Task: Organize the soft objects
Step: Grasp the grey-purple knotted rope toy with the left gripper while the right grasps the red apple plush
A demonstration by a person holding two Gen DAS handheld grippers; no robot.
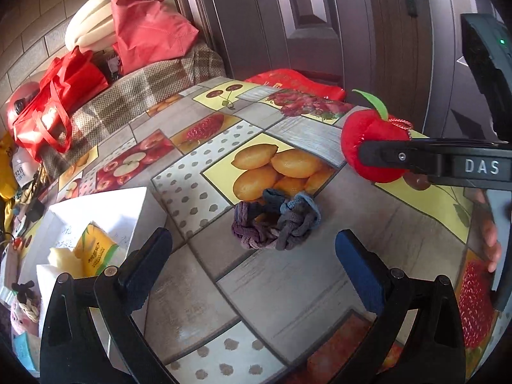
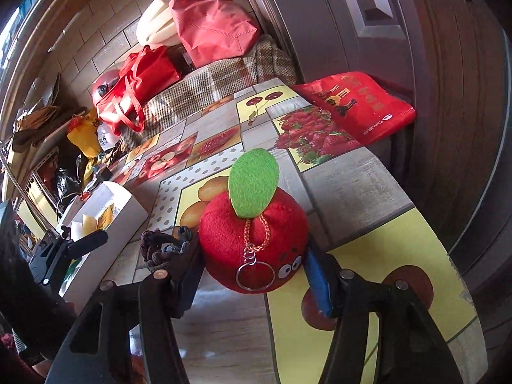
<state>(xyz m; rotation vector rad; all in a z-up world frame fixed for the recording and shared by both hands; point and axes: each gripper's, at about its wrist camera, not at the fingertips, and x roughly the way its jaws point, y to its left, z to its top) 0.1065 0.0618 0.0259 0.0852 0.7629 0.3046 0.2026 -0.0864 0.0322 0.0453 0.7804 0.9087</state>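
Between your R gripper (image 2: 252, 275) fingers: plush apple (image 2: 252, 240), clamped, above counter (image 2: 352, 185). L gripper (image 1: 252, 256) spread apart, braided cloth (image 1: 275, 220) just ahead. Risk: plush compresses, may slip out.

Seen from the left wrist, the right gripper's finger (image 1: 400, 156) crosses the plush apple (image 1: 368, 137) and hides the band of plush behind it; the apple's face does not show here. In the right wrist view, the gripper's left finger (image 2: 188, 265) covers the side of the braided cloth ring (image 2: 160, 249) nearest the apple (image 2: 252, 240), and whether the apple's underside touches the tablecloth (image 2: 352, 185) cannot be told. Left of the apple, the white box (image 1: 105, 211) shows only the tops of a yellow packet (image 1: 96, 249) and a pale foam piece (image 1: 62, 257); the packet's print is too small to read.
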